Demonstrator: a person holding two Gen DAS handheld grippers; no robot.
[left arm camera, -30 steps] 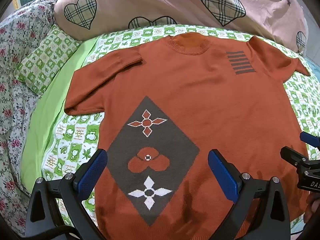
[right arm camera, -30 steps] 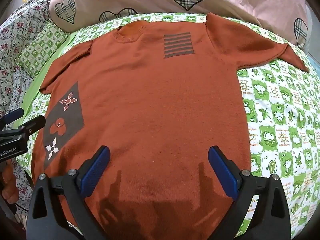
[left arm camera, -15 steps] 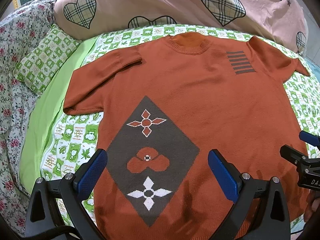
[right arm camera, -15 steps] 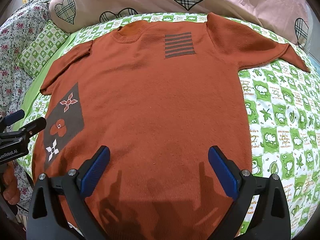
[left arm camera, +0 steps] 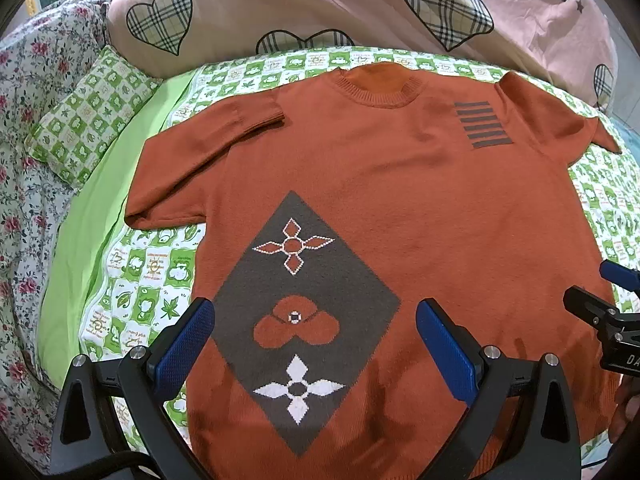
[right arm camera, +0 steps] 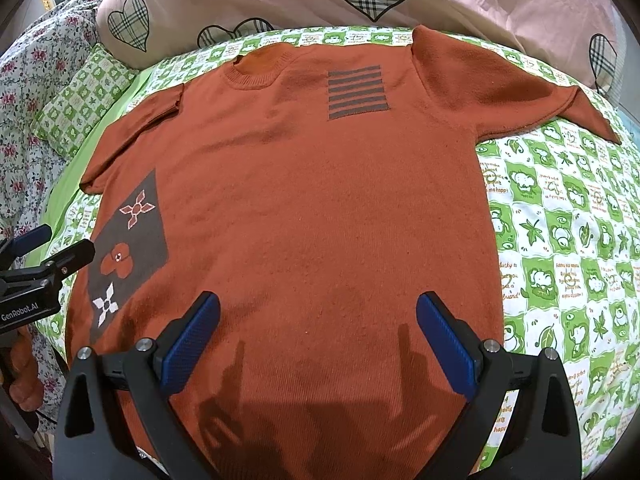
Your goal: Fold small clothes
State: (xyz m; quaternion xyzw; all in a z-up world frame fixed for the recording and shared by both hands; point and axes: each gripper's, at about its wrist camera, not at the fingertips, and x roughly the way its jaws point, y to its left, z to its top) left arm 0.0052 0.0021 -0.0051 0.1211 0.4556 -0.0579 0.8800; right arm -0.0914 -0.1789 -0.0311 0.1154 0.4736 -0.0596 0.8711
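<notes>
An orange short-sleeved knit sweater (left arm camera: pixel 420 208) (right arm camera: pixel 320 208) lies spread flat, front up, on the bed, collar away from me. It carries a grey diamond patch with flower motifs (left arm camera: pixel 304 312) (right arm camera: pixel 128 252) low on its left side and grey stripes (left arm camera: pixel 482 124) (right arm camera: pixel 357 92) on the chest. My left gripper (left arm camera: pixel 314 340) hovers open above the diamond patch near the hem, holding nothing. My right gripper (right arm camera: pixel 318 336) hovers open over the lower middle of the sweater, also with nothing in it. Each gripper shows at the edge of the other's view.
The bed has a green-and-white checked sheet (right arm camera: pixel 560 240). A matching small pillow (left arm camera: pixel 88 120) lies at the left, and a pink quilt with plaid hearts (left arm camera: pixel 360 8) is bunched behind the collar. A floral cover (left arm camera: pixel 24 184) runs along the left edge.
Both grippers have barely shifted, drifting slightly over the sweater. The sweater lies as before.
</notes>
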